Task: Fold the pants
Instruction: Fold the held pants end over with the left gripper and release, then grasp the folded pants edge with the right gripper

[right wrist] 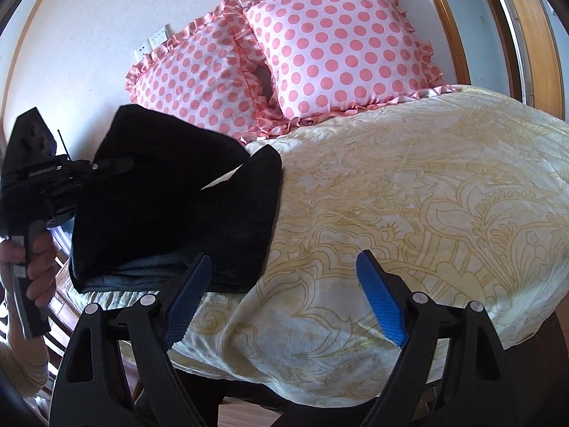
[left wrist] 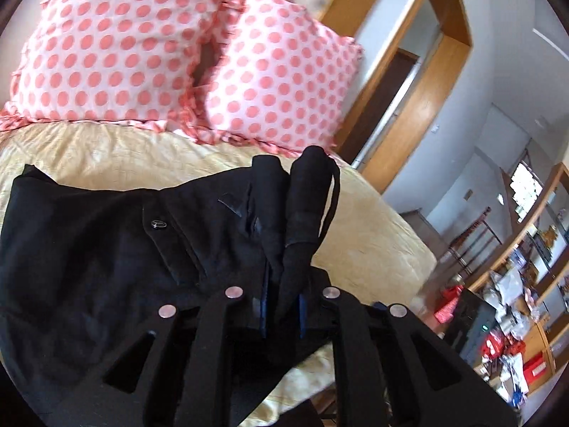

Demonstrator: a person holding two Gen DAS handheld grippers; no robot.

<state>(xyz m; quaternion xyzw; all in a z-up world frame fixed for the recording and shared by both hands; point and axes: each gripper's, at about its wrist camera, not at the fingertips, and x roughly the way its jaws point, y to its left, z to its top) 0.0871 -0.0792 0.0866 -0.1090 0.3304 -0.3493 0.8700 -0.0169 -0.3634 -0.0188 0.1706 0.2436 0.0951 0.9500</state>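
pinching a bunched fold of the black fabric pants [left wrist: 106, 249] near their waistband, the left tool [left wrist: 282, 315] has its blue pads drawn in narrow around the cloth, a loop of fabric rising between the fingers. the right tool [right wrist: 284, 299] hangs with its blue textured pads [right wrist: 382, 302] spread wide and nothing between them, over the near edge of the bed with the pale yellow patterned bedspread [right wrist: 426, 195]. the pants lie partly folded at the bed's left edge, a button showing on the waistband. two pink polka-dot ruffled pillows [right wrist: 341, 42] lean at the head of the bed against the white wall [right wrist: 89, 17], just beyond the pants.
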